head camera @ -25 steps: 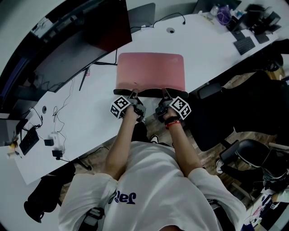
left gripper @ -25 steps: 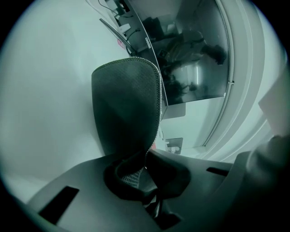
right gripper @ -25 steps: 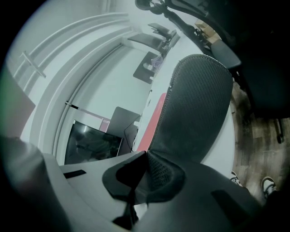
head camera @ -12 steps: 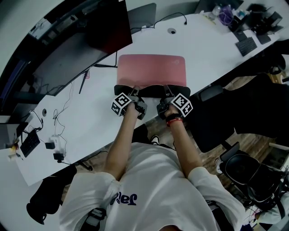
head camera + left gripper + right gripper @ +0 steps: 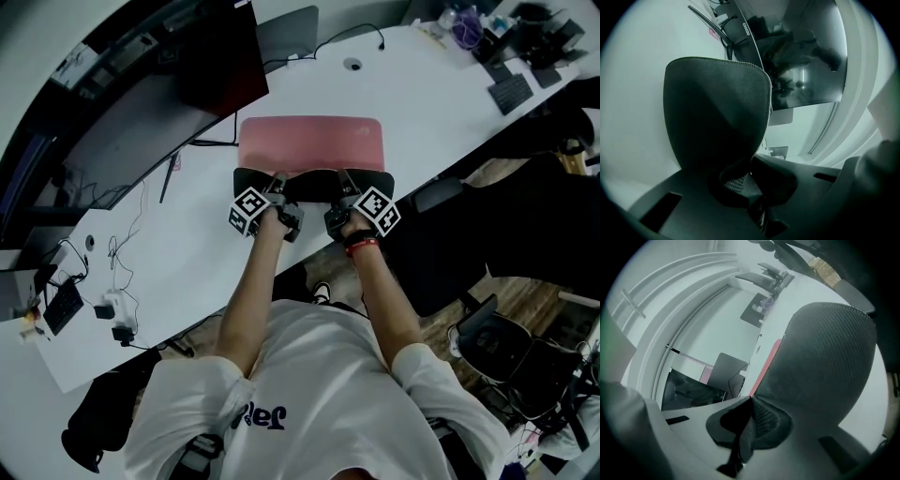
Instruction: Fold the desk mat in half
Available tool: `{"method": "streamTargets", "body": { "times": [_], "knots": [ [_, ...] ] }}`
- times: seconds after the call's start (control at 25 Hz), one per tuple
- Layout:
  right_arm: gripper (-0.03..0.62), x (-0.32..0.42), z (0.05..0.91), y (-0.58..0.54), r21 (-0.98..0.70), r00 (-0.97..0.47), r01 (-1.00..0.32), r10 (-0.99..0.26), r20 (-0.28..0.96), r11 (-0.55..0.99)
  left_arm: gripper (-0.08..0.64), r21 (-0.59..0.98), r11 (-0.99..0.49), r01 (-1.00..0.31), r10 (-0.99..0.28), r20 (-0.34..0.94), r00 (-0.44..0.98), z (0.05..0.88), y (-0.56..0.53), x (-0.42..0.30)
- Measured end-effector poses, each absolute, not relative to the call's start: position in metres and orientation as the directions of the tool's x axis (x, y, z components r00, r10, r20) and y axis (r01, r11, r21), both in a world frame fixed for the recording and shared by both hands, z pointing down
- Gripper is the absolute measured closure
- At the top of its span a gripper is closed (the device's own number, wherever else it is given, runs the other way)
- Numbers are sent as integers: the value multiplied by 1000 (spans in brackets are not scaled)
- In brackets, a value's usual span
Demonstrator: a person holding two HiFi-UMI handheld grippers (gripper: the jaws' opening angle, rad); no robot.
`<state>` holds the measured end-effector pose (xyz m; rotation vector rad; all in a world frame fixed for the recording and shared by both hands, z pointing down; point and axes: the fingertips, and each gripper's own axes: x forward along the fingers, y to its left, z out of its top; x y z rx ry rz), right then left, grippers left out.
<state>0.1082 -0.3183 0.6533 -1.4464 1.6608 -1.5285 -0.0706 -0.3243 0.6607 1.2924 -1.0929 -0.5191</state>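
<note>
The desk mat, pink on top and black underneath, lies on the white desk in the head view. Its near edge is lifted and turned back, so a black strip shows. My left gripper is shut on the near left part of that edge. My right gripper is shut on the near right part. In the left gripper view the black underside rises from the jaws of the left gripper. The right gripper view shows the same textured underside pinched in the right gripper, with a pink sliver beside it.
A dark monitor stands behind the mat at the left, with a grey laptop further back. Cables and small devices lie on the desk's left part. Office chairs stand at the right, off the desk.
Both grippers have carried the mat's near edge up and away from me. The black strip has widened and the visible pink area has shrunk.
</note>
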Motion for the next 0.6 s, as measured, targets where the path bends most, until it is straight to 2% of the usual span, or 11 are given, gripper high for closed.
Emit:
{"method": "streamTargets", "body": {
  "times": [0.6],
  "knots": [
    [574,112,654,-380,-898,-340,-410,-886,314,-161,525,940,261,-220,-832,335,442,664,-382,-67]
  ]
}}
